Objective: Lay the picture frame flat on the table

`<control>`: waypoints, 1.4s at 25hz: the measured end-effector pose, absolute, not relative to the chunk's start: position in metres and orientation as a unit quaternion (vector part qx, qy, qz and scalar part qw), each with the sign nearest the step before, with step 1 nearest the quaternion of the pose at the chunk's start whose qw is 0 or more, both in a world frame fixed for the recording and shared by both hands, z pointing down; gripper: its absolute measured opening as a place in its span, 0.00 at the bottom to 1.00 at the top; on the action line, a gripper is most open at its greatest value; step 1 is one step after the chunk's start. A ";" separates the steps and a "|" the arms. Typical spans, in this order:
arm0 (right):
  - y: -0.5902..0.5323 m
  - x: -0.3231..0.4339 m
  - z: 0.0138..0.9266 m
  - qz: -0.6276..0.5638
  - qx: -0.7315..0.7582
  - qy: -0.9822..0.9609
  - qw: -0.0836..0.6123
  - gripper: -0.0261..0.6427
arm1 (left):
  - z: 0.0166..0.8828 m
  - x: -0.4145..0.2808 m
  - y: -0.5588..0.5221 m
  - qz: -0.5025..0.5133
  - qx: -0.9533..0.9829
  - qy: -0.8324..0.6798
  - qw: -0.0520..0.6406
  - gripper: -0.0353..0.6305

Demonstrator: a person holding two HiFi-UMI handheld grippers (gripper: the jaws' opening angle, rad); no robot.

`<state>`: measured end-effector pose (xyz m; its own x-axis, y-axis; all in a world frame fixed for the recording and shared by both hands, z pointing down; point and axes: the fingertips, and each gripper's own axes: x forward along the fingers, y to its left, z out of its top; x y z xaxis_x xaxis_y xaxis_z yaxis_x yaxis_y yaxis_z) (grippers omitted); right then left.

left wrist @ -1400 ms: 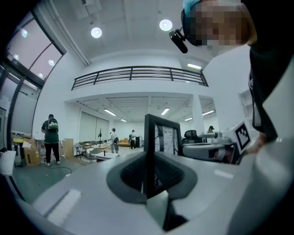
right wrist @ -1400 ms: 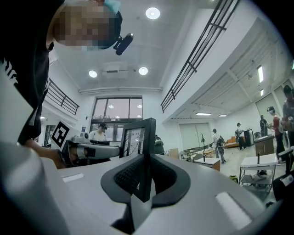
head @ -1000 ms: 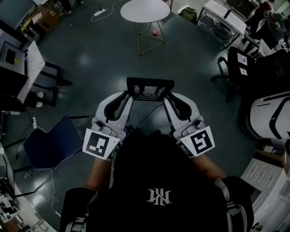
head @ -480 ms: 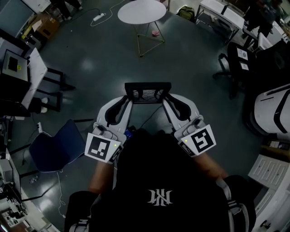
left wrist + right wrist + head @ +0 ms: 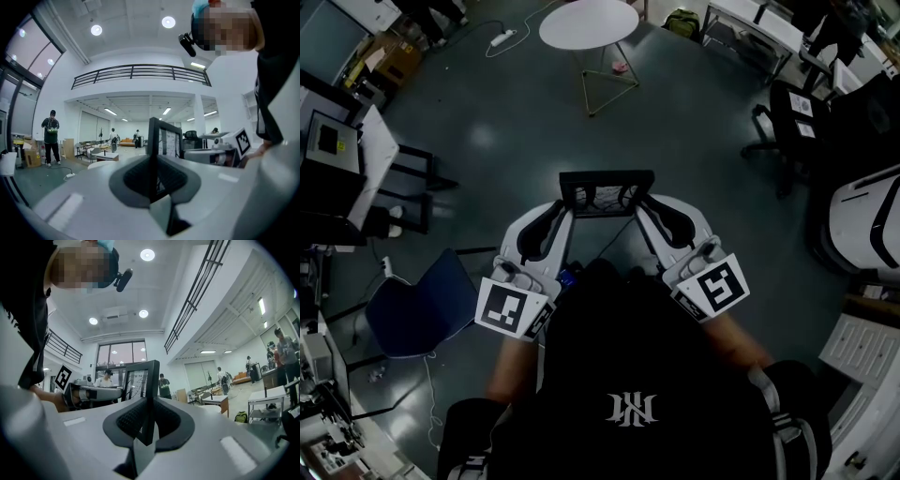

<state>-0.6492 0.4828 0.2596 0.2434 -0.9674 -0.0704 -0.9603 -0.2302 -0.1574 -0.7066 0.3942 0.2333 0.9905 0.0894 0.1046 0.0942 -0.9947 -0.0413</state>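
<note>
Looking down from the head view, my left gripper [image 5: 569, 202] and right gripper [image 5: 642, 202] hold the picture frame [image 5: 607, 191] between them by its side edges. It is out in front of my chest, above the floor [image 5: 694, 141]. The round white table [image 5: 588, 23] is well apart ahead.

In the left gripper view, my fingers [image 5: 136, 177] are clenched on the frame's thin edge, and the frame stands upright.

The right gripper view shows the same clamp on the opposite edge.

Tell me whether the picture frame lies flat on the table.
No: the picture frame is in the air over the floor, left gripper and right gripper shut on its sides, the table apart.
</note>
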 end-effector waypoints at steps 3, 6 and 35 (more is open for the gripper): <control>0.482 -0.649 0.260 -0.021 -0.784 0.615 0.085 0.09 | 0.236 -0.709 0.395 -0.055 -0.997 -0.048 0.023 0.12; 0.486 -0.650 0.262 -0.023 -0.784 0.614 0.086 0.09 | 0.238 -0.710 0.399 -0.056 -0.997 -0.050 0.022 0.11; 0.460 -0.574 0.276 -0.042 -0.795 0.600 0.078 0.09 | 0.256 -0.630 0.370 -0.063 -0.995 -0.081 0.000 0.11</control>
<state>-0.5741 0.4605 0.2759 0.2758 -0.9608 -0.0268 -0.9477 -0.2672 -0.1747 -0.6297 0.3702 0.2556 0.9789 0.1611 0.1259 0.1612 -0.9869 0.0093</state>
